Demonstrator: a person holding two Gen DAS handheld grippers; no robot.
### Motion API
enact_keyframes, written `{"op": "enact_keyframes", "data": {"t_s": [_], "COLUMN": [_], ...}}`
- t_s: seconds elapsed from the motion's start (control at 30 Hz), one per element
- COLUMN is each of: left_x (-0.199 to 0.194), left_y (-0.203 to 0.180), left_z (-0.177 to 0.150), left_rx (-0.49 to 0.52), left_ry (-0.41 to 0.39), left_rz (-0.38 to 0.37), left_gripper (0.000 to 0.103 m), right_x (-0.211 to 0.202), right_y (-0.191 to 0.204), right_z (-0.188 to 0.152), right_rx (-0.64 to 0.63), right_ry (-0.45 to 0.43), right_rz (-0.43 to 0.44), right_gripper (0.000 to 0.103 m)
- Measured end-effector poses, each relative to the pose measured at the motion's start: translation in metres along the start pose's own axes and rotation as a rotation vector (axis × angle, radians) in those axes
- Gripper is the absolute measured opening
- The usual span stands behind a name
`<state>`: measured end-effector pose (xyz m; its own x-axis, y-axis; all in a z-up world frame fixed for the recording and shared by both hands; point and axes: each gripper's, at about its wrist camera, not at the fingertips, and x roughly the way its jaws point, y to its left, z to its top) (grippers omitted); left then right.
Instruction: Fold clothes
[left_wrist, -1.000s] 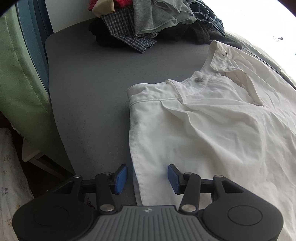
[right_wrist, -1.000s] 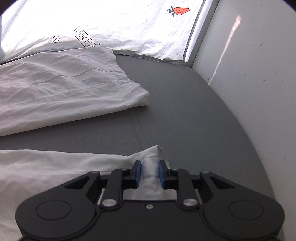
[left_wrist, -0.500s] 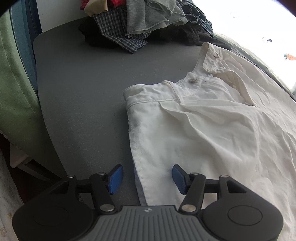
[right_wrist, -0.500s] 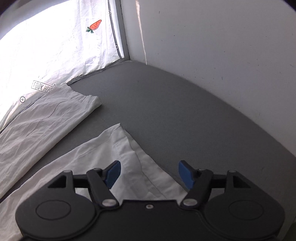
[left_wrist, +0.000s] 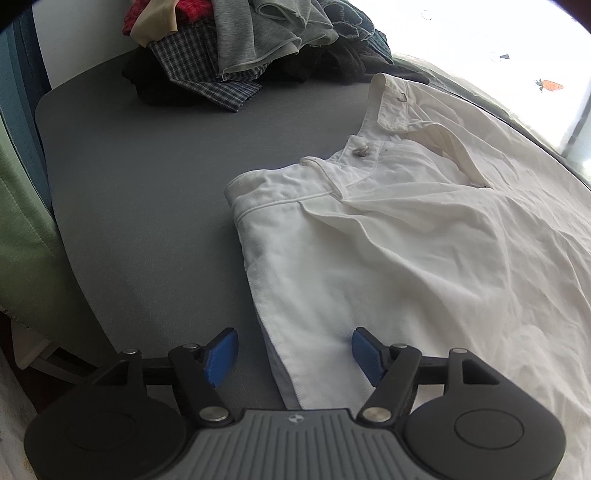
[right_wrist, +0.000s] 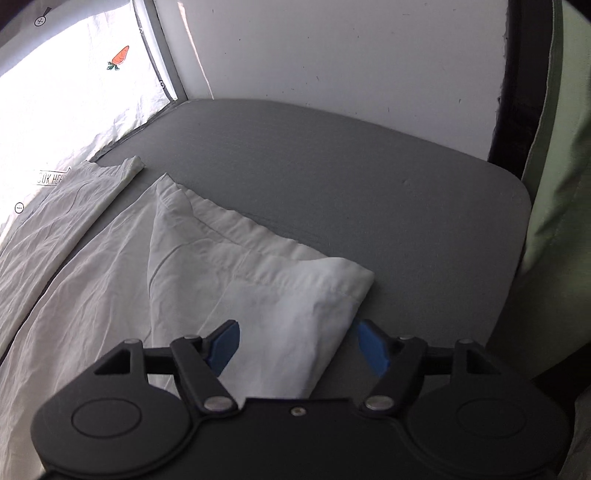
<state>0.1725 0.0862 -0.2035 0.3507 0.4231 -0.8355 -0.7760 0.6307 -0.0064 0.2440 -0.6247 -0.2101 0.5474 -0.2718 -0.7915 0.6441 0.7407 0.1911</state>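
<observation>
White trousers (left_wrist: 406, 258) running lengthwise between both spread claws: waist side-seam within left claw (left_wrist: 293, 354), just widening; folded-back hem within right claw (right_wrist: 297, 341), pads clear.

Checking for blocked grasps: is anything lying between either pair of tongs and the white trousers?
Nothing visible. The left tongs stand open over the white trousers side edge; the right tongs stand open over a leg cuff. The clothes pile lies well clear.

Grey table (left_wrist: 155, 206): white trousers (left_wrist: 424, 258) spread flat, clothes pile (left_wrist: 236, 48) at far end.
</observation>
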Motion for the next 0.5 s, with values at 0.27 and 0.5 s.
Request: {"op": "enact_keyframes", "data": {"t_s": [0.27,0.5], "left_x": [0.0,-0.003], "left_y": [0.003,0.014], "left_z": [0.001,0.006], "left_rx": [0.025,0.028], "left_ry": [0.005,0.013], "left_rz": [-0.022,-0.07], "left_gripper": [0.075,0.076], "right_x": [0.001,0.0], "right_y": [0.007,0.004], "right_z": [-0.006,-0.008], "right_rx": [0.04,0.078], "right_ry": [0.013,-0.001], "right_rz": [0.054,-0.024], "right_gripper": [0.06,0.009]}}
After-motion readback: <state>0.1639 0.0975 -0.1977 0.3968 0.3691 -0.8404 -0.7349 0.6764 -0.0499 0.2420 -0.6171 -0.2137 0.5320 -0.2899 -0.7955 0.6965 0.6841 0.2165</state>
